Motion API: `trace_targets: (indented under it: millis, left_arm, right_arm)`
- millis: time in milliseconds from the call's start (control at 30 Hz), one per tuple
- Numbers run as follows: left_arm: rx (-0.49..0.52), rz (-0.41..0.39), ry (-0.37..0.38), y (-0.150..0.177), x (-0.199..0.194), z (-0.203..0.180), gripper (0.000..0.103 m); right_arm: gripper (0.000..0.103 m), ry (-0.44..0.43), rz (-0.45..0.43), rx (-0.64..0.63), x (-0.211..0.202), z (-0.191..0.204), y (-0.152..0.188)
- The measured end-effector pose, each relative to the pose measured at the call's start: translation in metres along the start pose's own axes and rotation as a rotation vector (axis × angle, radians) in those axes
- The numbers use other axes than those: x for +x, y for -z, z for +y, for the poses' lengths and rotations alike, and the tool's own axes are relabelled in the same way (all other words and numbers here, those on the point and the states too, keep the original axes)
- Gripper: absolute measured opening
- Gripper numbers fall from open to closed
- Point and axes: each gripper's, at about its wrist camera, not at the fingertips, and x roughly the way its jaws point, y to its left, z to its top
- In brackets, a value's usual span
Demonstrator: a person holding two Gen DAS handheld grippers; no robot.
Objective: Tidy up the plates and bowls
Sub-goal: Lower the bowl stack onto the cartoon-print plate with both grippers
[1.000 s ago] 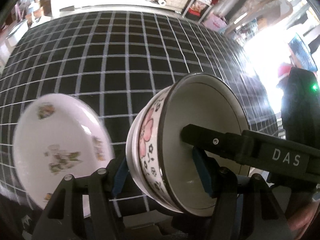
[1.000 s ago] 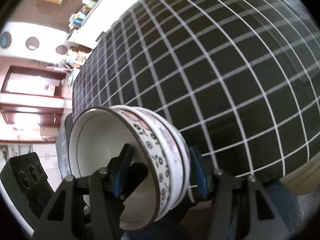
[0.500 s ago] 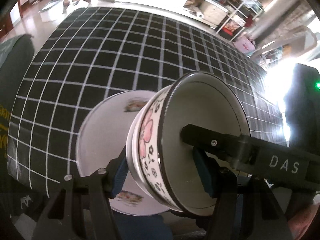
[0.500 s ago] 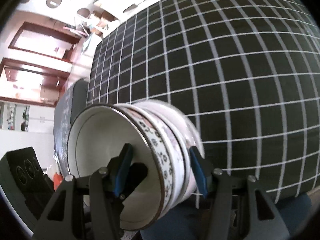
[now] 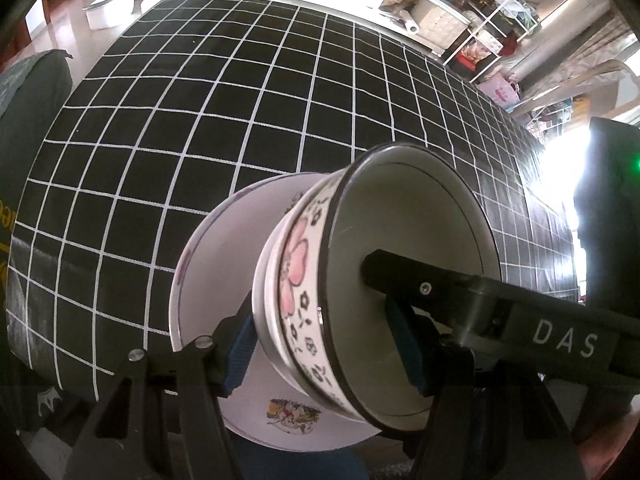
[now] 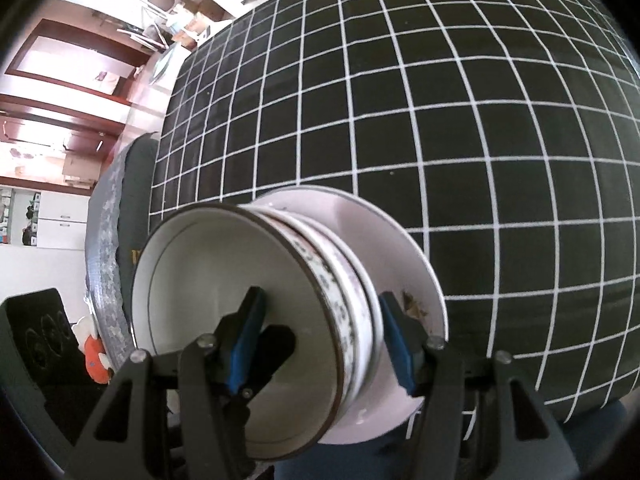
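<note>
Left gripper [image 5: 326, 350] jaws closed on the wall of the floral bowl [image 5: 296, 276]: one blue pad [image 5: 240, 354] on the outside, the other pad [image 5: 404, 344] inside the bowl. The bowl looks like two nested bowls, a plainer white one [image 5: 266, 292] under the pink-flower one, but cannot tell for sure. Bowl is tipped on its side, opening facing right in the left wrist view, dark rim visible.

Right gripper [image 6: 320, 334] jaws clamped on the same bowl [image 6: 224, 292] from the opposite side: one pad [image 6: 248, 328] inside, one pad [image 6: 396, 344] outside against the wall. In the left wrist view the right gripper's black finger [image 5: 440, 288], marked DAS, reaches into the bowl's opening.

Bowl sits held just above or against a white plate [image 5: 216, 264] with small flower decals [image 5: 294, 418]; contact not clear. Same plate [image 6: 404, 264] shows behind the bowl in the right wrist view, at the near edge of the table. Table has a black tablecloth with a white grid [image 5: 224, 112], also [image 6: 440, 100].

Background: dark green chair back [image 5: 24, 128] left of table, shelving with clutter [image 5: 488, 20] far side, a white basin [image 5: 108, 4] on the floor.
</note>
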Motion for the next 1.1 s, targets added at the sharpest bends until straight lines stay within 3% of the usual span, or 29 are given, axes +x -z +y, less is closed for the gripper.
trace_targets:
  millis: [333,667,967,1100]
  left_arm:
    - [0.034,-0.029,-0.029,0.005,0.000,-0.004,0.060]
    - [0.044,-0.112,-0.086,0.003,-0.035,0.003,0.060]
    - [0.098,-0.284,-0.127,0.024,-0.104,-0.020,0.060]
    - [0.141,-0.403,-0.178,0.047,-0.138,-0.043,0.060]
  right_arm:
    - [0.059,-0.022,-0.009,-0.014,-0.002,-0.005,0.005]
    - [0.059,0.011,-0.100,-0.099,-0.028,0.004,0.007]
    - [0.059,-0.028,-0.223,-0.106,-0.080,0.004,0.028]
    - [0.059,-0.015,-0.338,-0.133,-0.114,0.007,0.054]
